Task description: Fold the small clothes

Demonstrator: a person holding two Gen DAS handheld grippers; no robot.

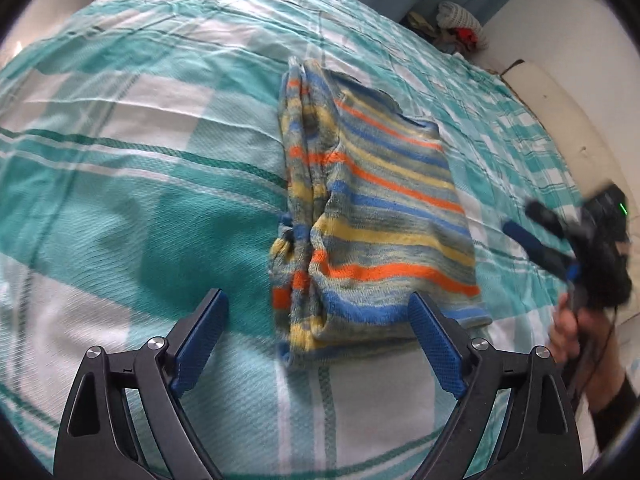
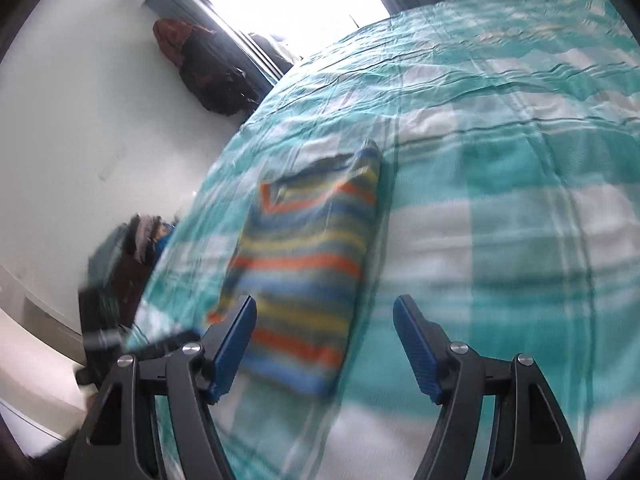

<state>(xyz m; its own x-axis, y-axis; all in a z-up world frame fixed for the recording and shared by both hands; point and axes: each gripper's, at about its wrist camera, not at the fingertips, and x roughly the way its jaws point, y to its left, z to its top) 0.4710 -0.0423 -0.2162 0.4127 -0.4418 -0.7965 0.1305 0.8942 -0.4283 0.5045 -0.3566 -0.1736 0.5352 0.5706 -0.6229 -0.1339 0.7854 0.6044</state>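
Note:
A small knitted garment (image 1: 380,208) with orange, blue and yellow stripes lies folded into a long block on the teal and white checked bedspread (image 1: 120,160). A bunched fold runs down its left side. My left gripper (image 1: 317,294) hovers open over the garment's near end, one finger on each side, pads clear of the cloth. My right gripper (image 1: 520,218), held by a hand, is off to the garment's right, blurred. In the right wrist view, the right gripper (image 2: 326,299) stands open and empty above the garment's (image 2: 308,248) near edge.
The bedspread (image 2: 520,200) stretches wide around the garment. The bed's right edge meets a white wall, with a heap of clothes (image 1: 456,24) in the far corner. Dark bags (image 2: 208,68) hang on the wall beside a bright window.

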